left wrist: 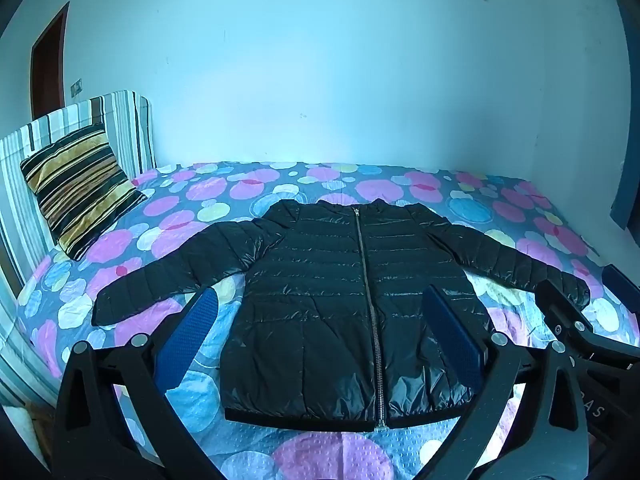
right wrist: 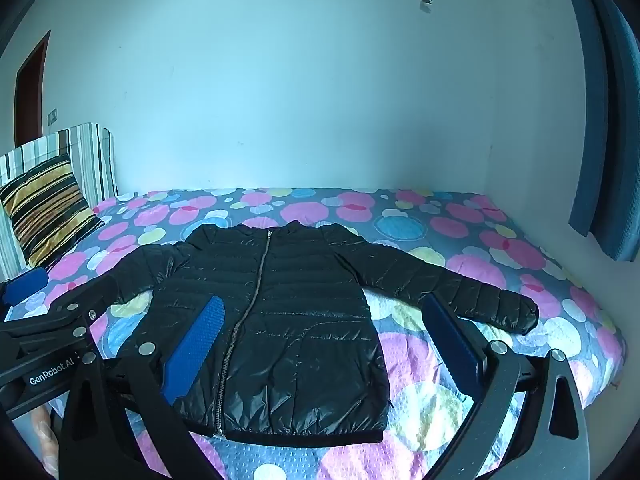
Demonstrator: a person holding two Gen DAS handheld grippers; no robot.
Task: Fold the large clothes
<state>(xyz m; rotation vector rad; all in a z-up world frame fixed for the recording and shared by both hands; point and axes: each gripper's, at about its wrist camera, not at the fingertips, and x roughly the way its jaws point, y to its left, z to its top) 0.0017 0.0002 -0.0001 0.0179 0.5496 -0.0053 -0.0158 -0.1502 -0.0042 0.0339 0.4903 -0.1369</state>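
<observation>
I see one black puffer jacket (left wrist: 344,304) spread flat, zipped, on the one bed (left wrist: 520,216) with its circle-print cover, both sleeves out to the sides. One striped pillow (left wrist: 80,192) leans at the headboard. My left gripper (left wrist: 320,336) and right gripper (right wrist: 320,344) both hover above it, jaws wide, empty.

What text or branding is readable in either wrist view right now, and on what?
"GenRobot.AI": white lettering on the left gripper body, seen from the right wrist view.
"AS": end of a partly cut-off word on the right gripper body, left wrist view; the rest is unreadable.
No readable text on the jacket.
</observation>
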